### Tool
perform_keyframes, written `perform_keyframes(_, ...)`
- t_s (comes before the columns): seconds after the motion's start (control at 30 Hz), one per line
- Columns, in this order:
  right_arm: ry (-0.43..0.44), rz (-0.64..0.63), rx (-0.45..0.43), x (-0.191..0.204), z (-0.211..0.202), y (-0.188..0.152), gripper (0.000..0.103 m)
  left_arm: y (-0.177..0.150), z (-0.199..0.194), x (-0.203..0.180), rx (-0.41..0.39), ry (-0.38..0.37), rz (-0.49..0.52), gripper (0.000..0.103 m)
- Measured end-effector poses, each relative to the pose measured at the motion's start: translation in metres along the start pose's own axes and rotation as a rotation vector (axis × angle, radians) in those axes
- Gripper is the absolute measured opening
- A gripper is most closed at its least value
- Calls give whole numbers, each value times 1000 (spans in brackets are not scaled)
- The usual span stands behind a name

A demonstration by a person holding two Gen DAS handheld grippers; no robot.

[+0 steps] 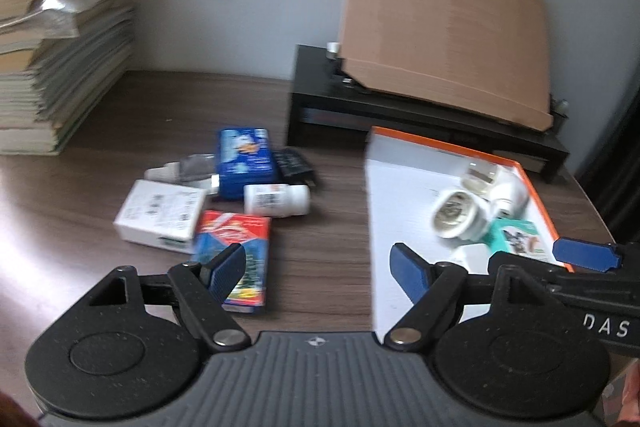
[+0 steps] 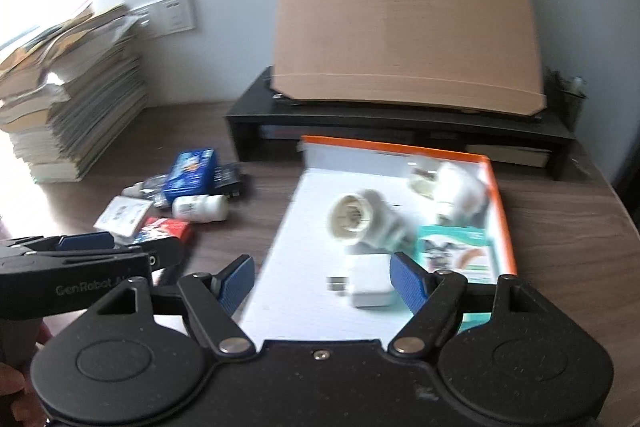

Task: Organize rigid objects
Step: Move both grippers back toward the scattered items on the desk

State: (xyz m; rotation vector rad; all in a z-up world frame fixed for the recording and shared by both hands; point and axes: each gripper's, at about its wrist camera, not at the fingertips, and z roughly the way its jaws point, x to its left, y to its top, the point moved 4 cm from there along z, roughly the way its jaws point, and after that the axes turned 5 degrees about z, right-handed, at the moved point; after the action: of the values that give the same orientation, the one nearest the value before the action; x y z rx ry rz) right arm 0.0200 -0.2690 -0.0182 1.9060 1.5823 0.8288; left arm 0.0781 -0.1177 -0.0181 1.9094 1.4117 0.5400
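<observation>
My left gripper (image 1: 320,271) hangs open and empty over the dark wooden table, between a loose pile and a white tray with an orange rim (image 1: 400,195). The pile holds a red box (image 1: 236,239), a white box (image 1: 160,215), a white bottle (image 1: 276,199) and a blue box (image 1: 246,161). My right gripper (image 2: 322,283) is open above the tray (image 2: 304,227). Below it lie a white charger (image 2: 368,285), a lamp socket (image 2: 360,219), a teal box (image 2: 456,247) and a white bottle (image 2: 456,191). The pads do not press on the charger.
A tall stack of books (image 1: 60,67) stands at the back left. A black monitor stand (image 1: 400,115) with a cardboard sheet (image 1: 440,27) leaning on it lines the wall behind the tray. A strip of bare table separates pile and tray.
</observation>
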Motion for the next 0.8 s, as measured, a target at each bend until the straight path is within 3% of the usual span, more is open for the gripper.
perform_keyframes(0.47, 52, -65, 23, 57, 12, -3, 88, -2, -6, 62, -2, 69, -73, 84)
perform_keyframes(0.8, 62, -64, 47, 89, 26, -7, 88, 2, 5, 91, 11, 75, -48, 85)
